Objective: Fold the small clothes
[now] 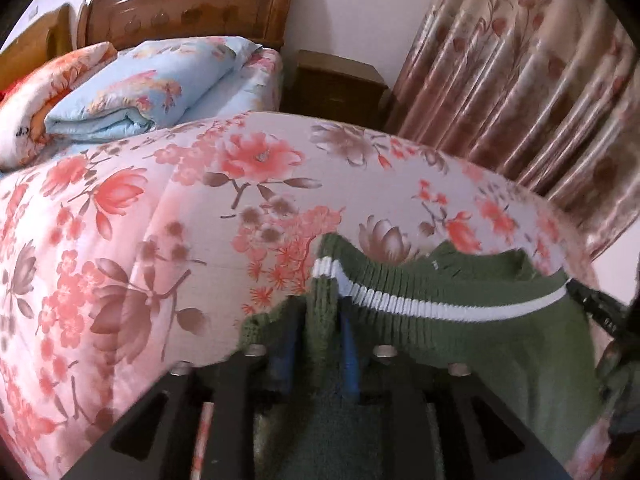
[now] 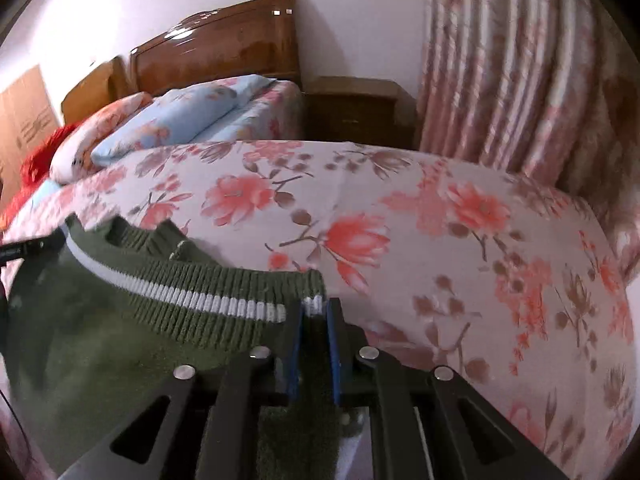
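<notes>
Green knitted sweater lies on the floral bed quilt. Left hand-held gripper and right hand-held gripper each clamp one corner of its ribbed hem. Risk: thick knit slipping from either grip, skewing the fold.
</notes>
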The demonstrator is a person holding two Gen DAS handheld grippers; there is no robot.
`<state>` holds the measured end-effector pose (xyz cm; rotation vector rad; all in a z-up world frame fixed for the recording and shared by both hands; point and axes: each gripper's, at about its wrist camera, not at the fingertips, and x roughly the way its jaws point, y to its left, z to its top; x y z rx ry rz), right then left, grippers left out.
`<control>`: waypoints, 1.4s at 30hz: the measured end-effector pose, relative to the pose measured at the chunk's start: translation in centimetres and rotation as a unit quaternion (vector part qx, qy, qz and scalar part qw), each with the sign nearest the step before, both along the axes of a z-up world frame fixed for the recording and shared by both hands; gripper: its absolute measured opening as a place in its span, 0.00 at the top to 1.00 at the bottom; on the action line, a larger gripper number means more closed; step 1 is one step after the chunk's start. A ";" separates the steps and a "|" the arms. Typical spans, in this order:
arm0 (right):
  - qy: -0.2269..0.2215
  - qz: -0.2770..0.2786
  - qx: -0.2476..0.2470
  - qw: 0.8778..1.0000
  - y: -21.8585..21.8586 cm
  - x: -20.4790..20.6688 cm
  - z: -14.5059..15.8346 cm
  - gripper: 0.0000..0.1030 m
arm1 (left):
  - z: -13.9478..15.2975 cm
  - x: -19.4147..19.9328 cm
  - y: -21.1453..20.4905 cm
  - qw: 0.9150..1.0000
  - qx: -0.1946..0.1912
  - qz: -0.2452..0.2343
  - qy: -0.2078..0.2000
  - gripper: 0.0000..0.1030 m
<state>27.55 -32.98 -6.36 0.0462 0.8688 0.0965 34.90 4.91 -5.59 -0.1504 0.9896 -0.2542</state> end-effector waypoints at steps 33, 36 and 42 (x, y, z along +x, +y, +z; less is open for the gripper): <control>0.010 0.156 0.183 0.971 18.0 -4.1 8.4 0.68 | 11.3 -8.7 12.7 0.966 -0.061 0.215 -0.129 0.00; -0.013 0.139 0.121 0.983 17.2 -7.0 6.8 0.68 | 10.5 -11.6 8.4 0.972 -0.015 0.151 -0.177 0.00; -0.016 0.077 0.047 0.996 12.7 -9.3 3.6 0.67 | 6.7 -13.0 -1.5 0.977 0.056 0.044 -0.199 0.00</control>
